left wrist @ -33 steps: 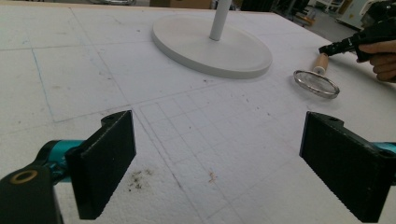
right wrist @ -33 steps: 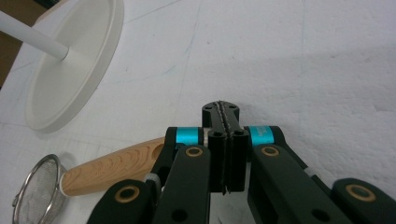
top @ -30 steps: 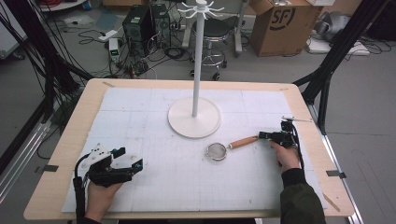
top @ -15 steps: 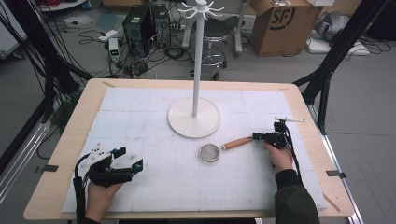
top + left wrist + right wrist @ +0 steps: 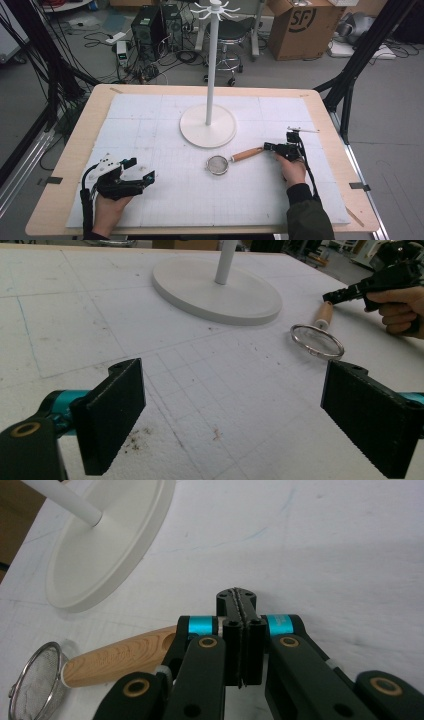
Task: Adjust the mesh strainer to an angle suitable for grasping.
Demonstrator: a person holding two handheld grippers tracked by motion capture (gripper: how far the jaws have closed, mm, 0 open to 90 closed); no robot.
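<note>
White foam board [image 5: 150,125] covers the table, with a white stand [image 5: 208,125] on its round base at the centre of the high view. Just below and right of that base lies a strainer [image 5: 218,164], its mesh bowl toward the lower left and its wooden handle [image 5: 247,154] running up and right. The right gripper [image 5: 268,147] sits at the handle's far end, jaws pressed together with nothing between them; in the right gripper view the handle [image 5: 120,656] lies just beside the left jaw, not clamped. The left gripper [image 5: 142,169] rests at the lower left of the high view, well apart from the strainer, its 2 jaws wide apart.
</note>
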